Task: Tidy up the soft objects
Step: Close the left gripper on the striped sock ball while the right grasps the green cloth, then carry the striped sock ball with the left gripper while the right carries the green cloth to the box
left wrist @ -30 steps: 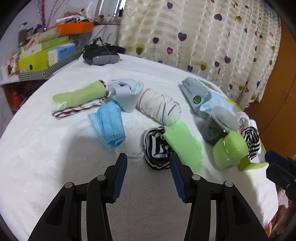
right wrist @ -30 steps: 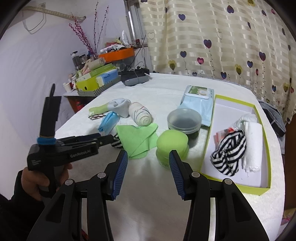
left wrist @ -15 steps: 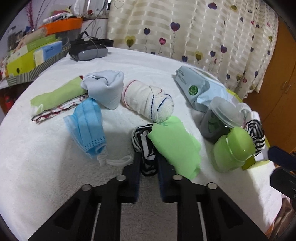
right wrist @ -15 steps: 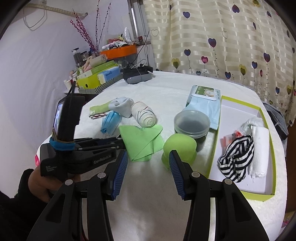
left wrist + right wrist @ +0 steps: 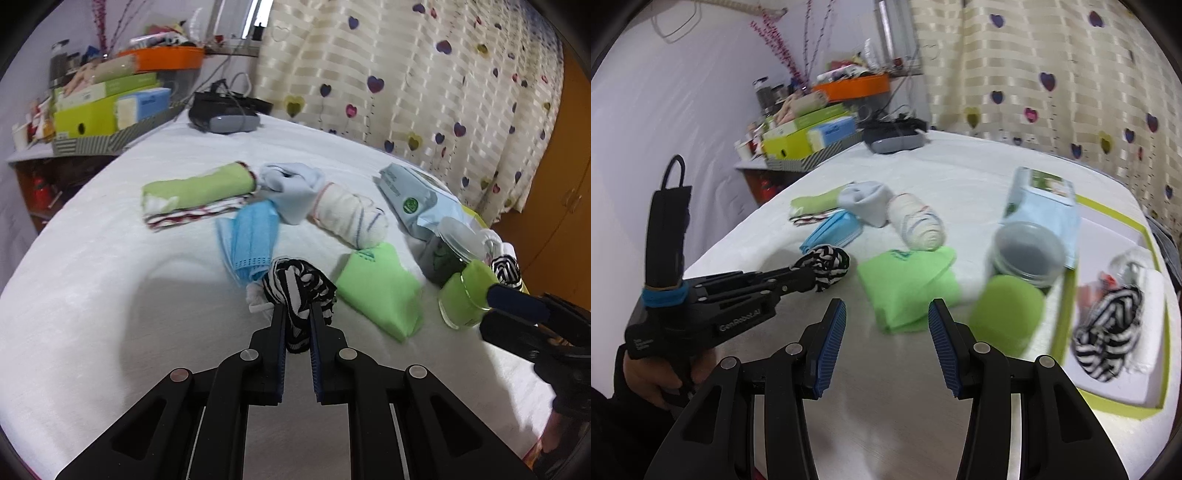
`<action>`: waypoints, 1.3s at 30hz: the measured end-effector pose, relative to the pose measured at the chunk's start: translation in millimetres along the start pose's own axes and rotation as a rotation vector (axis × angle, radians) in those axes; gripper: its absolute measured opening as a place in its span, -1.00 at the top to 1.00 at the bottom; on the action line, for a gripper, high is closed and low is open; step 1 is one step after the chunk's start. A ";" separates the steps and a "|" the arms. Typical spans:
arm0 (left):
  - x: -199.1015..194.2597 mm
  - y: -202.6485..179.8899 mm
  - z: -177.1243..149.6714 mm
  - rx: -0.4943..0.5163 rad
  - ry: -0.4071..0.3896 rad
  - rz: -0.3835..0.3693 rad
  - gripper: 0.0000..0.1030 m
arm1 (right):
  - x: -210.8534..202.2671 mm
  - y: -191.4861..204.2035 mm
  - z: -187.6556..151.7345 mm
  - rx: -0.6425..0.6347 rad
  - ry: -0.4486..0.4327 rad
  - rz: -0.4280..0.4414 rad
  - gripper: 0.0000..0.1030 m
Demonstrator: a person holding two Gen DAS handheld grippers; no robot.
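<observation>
Striped black-and-white cloth (image 5: 300, 291) sits pinched between the pads of my left gripper (image 5: 297, 321), low in the centre of the left wrist view; the jaws have just been closing and now press on it with only a narrow gap. Just behind it, toward the upper left, lies a blue mask (image 5: 248, 240), and to the right a green cloth (image 5: 380, 291) flat on the white table (image 5: 92, 295). Further up sit a rolled white sock (image 5: 351, 218), a pale blue sock (image 5: 291, 188) and a folded green towel (image 5: 195, 188). My right gripper (image 5: 886, 328) stands wide with nothing between its pads, low in the centre of its own view, just short of the green cloth. At the right edge there, a green-rimmed box (image 5: 1108, 402) holds another striped cloth (image 5: 1108, 325).
</observation>
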State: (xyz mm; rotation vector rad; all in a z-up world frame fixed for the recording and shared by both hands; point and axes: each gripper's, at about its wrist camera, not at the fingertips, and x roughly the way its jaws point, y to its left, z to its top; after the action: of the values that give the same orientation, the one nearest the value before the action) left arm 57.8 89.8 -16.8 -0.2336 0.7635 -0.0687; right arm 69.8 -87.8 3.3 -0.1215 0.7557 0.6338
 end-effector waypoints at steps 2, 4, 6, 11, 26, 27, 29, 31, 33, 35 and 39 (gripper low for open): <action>-3.3 3.9 -2.0 0.002 0.000 -0.009 0.79 | 9.9 3.1 2.1 -0.011 0.015 0.002 0.07; -5.2 7.0 -4.7 0.012 0.008 -0.018 0.79 | 20.2 5.3 3.7 -0.016 0.036 -0.002 0.07; -7.4 11.2 -7.1 0.013 0.009 -0.025 0.77 | 32.3 7.9 6.2 -0.028 0.058 -0.008 0.07; -13.1 21.2 -8.8 0.003 -0.005 -0.043 0.41 | 60.4 14.7 7.4 -0.059 0.124 -0.053 0.07; 3.4 24.8 -15.3 -0.033 0.058 -0.127 0.28 | 94.5 14.8 12.9 -0.068 0.197 -0.185 0.07; 4.8 24.4 -15.3 -0.035 0.062 -0.130 0.28 | 94.6 13.4 13.7 -0.061 0.196 -0.180 0.07; 8.0 24.6 -14.9 -0.045 0.071 -0.126 0.28 | 94.7 10.4 14.4 -0.049 0.191 -0.164 0.07; 8.5 23.2 -14.1 -0.045 0.066 -0.122 0.29 | 93.9 9.6 14.7 -0.054 0.189 -0.165 0.23; 10.0 22.1 -13.7 -0.051 0.069 -0.123 0.46 | 91.9 7.7 15.5 -0.056 0.181 -0.158 0.57; 10.7 19.9 -13.4 -0.053 0.069 -0.130 0.65 | 89.7 7.8 15.6 -0.057 0.175 -0.151 0.82; 4.2 16.6 -14.3 -0.044 0.051 -0.137 0.72 | 81.3 11.3 12.6 -0.058 0.152 -0.121 0.84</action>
State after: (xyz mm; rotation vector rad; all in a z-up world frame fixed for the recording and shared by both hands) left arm 50.5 102.7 -33.5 -0.3273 0.7998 -0.1885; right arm 115.8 -34.5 -40.9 -0.2694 0.8702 0.5357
